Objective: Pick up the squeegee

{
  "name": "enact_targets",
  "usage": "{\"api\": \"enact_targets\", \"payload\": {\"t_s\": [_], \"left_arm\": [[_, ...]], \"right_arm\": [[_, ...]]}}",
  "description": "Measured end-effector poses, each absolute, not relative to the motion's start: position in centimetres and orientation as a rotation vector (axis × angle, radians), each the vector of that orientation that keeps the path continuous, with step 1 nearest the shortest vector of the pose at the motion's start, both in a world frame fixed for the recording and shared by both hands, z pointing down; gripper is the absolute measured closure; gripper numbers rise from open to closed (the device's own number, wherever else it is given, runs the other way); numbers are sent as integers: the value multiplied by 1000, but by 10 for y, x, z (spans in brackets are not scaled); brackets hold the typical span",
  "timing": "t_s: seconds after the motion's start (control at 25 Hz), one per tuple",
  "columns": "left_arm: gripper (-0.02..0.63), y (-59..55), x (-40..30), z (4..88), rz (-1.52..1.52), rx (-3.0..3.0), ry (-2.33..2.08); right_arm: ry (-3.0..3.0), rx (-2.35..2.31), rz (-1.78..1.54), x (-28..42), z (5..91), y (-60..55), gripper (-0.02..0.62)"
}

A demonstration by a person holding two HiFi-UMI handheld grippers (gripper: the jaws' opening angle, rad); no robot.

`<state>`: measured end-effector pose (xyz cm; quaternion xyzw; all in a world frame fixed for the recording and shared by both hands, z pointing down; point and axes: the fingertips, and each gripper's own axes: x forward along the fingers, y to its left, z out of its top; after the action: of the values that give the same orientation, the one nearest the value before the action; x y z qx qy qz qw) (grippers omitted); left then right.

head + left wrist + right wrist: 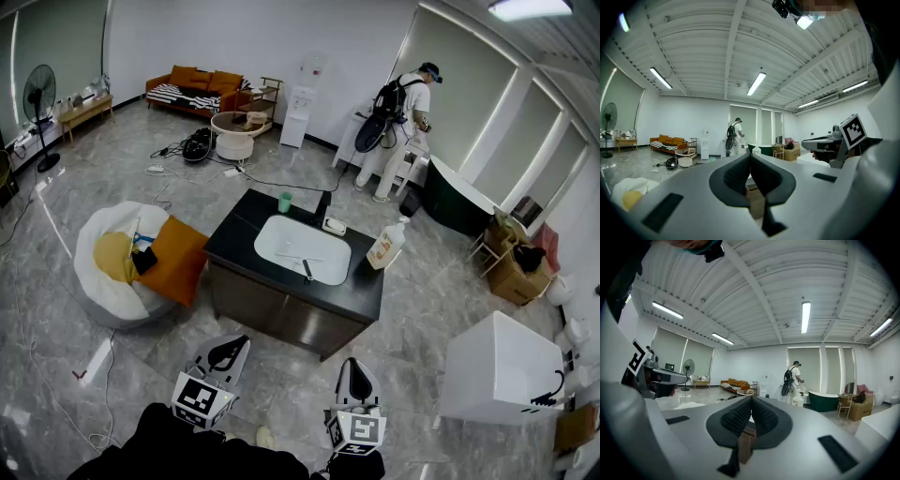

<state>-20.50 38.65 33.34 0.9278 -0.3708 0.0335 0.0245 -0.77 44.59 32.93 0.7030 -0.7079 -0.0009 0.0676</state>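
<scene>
Head view: the left gripper [228,352] and the right gripper [354,373] are held low in front of the person, side by side and pointing level toward a black counter [366,292] with a white basin [279,239] sunk in it. The squeegee [307,269] lies in the basin, ahead of both grippers and well apart from them, over the counter's near edge. Its dark handle seems to run toward the person, with the thin blade crossing it on the far side, though it is small here. It sits between the two grippers' lines, a little closer to the right one, so the right hand looks the handier for the reach. A bottle [386,246] stands on the counter to the right of the basin.

Left gripper view: the left gripper [751,160] has its dark pads pressed together with nothing between them. The squeegee does not show here.

Right gripper view: the right gripper [751,405] is likewise fully closed and empty, its pads meeting along one line. The squeegee does not show here either; the jaws would have to part before any grasp.
</scene>
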Motion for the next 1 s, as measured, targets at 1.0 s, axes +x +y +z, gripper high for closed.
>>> {"api": "enact_targets", "payload": {"t_s": [1.0], "left_arm": [[583,248,-154,366,198,2881,-1140]], "right_arm": [[-2124,2160,73,42,380,307,578]]}}
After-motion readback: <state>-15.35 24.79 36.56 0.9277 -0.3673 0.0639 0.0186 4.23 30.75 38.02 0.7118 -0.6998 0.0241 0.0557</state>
